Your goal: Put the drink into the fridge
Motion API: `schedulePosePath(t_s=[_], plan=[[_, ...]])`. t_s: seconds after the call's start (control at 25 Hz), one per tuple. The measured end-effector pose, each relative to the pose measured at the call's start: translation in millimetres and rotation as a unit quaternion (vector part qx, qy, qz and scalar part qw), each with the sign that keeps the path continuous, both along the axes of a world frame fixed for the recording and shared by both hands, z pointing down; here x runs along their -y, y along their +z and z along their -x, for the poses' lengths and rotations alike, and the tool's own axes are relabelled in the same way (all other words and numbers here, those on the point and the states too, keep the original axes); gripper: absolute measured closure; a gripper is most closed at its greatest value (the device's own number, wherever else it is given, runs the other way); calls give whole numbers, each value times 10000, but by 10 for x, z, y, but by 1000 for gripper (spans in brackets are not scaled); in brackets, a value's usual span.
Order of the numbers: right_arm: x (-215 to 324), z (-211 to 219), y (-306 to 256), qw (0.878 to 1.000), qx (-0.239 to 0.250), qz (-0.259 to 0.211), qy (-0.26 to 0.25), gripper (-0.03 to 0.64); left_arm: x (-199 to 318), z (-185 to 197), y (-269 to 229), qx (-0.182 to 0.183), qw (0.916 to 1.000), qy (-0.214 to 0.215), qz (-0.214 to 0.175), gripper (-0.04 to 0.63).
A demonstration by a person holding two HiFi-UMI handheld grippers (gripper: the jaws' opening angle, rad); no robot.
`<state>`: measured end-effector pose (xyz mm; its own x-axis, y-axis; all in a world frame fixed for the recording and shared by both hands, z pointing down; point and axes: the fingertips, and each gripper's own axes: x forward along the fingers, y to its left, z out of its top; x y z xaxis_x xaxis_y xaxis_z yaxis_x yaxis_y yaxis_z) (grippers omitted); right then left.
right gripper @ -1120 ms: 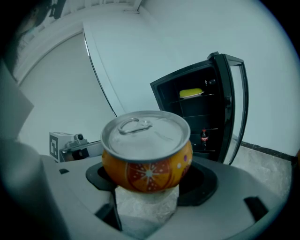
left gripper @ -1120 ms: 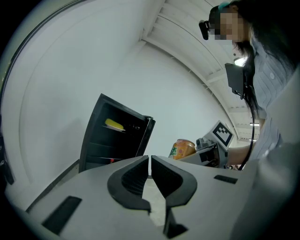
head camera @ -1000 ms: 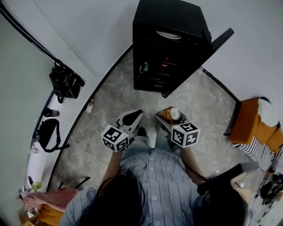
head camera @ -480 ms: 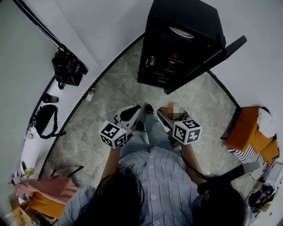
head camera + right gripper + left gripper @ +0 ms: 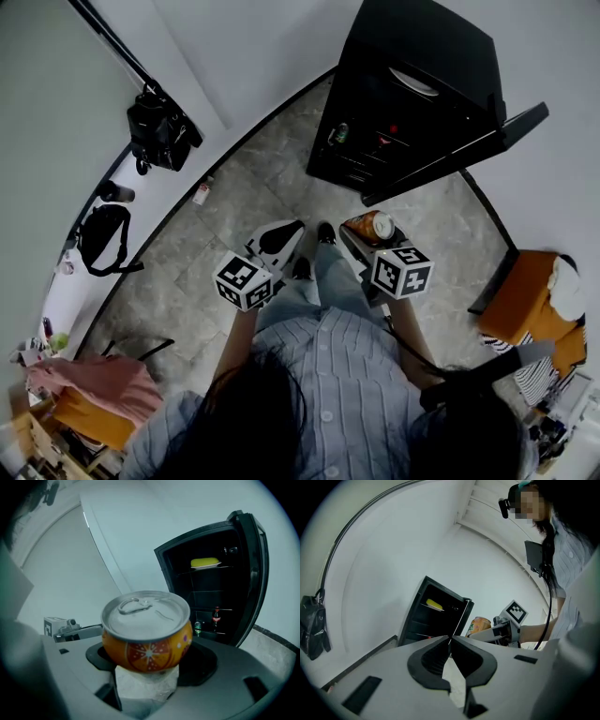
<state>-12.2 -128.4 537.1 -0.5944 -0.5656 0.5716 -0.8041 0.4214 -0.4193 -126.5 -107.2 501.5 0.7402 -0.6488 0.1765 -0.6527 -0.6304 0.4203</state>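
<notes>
Step in hand: carry/approach. The right claw (image 5: 146, 670) is clamped on the orange drink can (image 5: 146, 630), lid end pointing away from the claw and toward the black mini fridge (image 5: 412, 103), which is at approx 1 o'clock from the person and well apart. The left claw (image 5: 450, 645) has its jaws pressed together w/ nothing in them, held beside the right one.

Next move, as I judge it: close the gap, line the can up w/ a free shelf, go in past the front edge, then release.

Room: the door (image 5: 253, 573) hangs open at the 3 o'clock side, so the mouth is clear. The floor (image 5: 262, 187) between person and fridge looks bare. Top shelf has a yellow item (image 5: 205, 563); a low shelf has a bottle (image 5: 216, 617) and a green can (image 5: 198, 628) near each other. The mid shelves look free, but they're dark. Watch the door edge and shelf lips. The black bag (image 5: 161, 131) at 10 o'clock is well out of the way.
</notes>
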Motion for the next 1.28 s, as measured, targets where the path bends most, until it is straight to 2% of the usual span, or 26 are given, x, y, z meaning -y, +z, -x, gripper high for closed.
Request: schedulePosePath(t_s=[0.36,0.72,1.04,1.28], plan=[[554,-147,77,9999,-77,-1,-89,297,562,-223,73,84,9998,175,88,586],[1293,-476,164,9996,-271,-71,-102,298,1249,-628,-33,30,9993,376,-42,584],[1969,-557,359,9985,-470,-166,-207,298,1531,-846,-33,7,9989,462,12,584],[2404,-577,664,9966,-713,-254,-334,297,1711,-830,19,167,9989,448,22,584]])
